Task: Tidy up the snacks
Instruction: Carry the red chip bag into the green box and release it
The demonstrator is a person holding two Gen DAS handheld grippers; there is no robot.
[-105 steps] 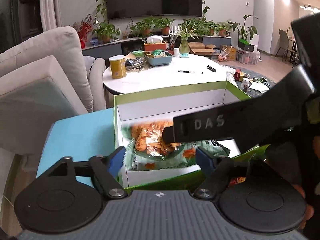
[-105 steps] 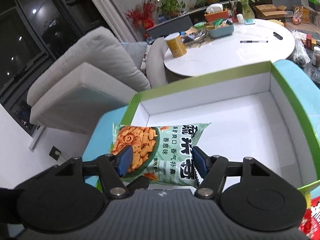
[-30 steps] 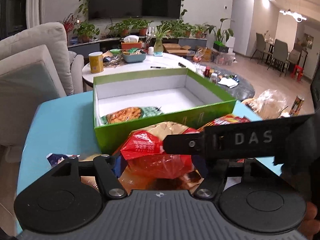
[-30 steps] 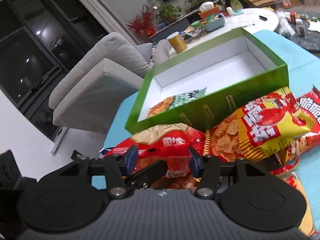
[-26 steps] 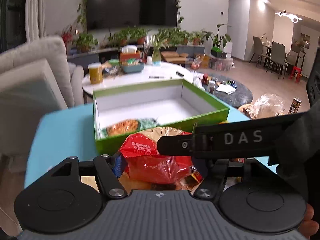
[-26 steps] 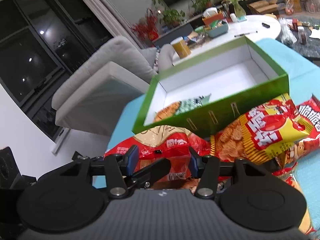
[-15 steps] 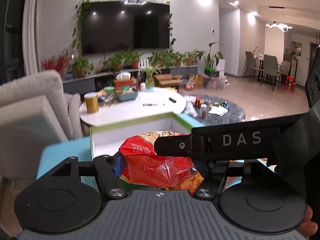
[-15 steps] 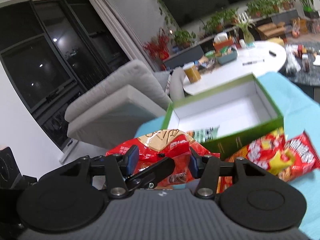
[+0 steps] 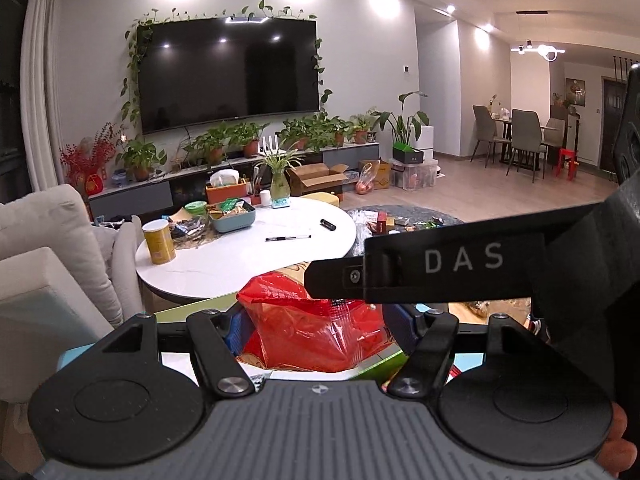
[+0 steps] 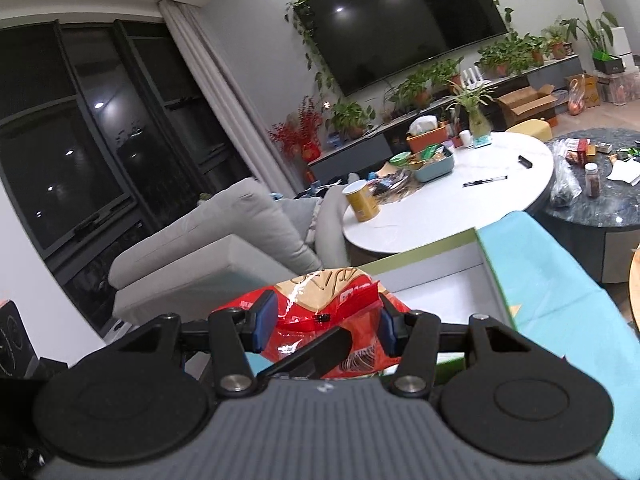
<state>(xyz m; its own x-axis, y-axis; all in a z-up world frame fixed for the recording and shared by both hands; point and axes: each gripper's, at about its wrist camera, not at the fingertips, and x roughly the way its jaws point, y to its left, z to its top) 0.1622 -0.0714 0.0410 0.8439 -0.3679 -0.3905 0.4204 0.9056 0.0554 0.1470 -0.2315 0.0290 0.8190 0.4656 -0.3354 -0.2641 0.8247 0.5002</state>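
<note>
Above the green box [image 10: 440, 256], which stands on the blue table [image 10: 560, 280], we are carrying a red snack bag [image 9: 316, 328] with both tools together. We judge that this is the step of bringing one bag over to the box, so the next move calls for lowering it inside the white bottom of the box and then letting go, without pushing the thin cardboard wall. In the right wrist view the right claw [image 10: 324, 322] is about half open, and its blue pads [image 10: 264, 320] seem to press the upper part of the bag from both sides, so we take it as grasping the bag. In the left wrist view the left claw [image 9: 316, 320] stands around the same bag, with the blue pads close at the two sides of the crumpled red foil; we believe it also holds the bag, although the contact is partly hidden. The black arm of the other tool, marked DAS, crosses in front of the left camera. The bag is soft and full of air, so it may slip or turn during the descent.
</note>
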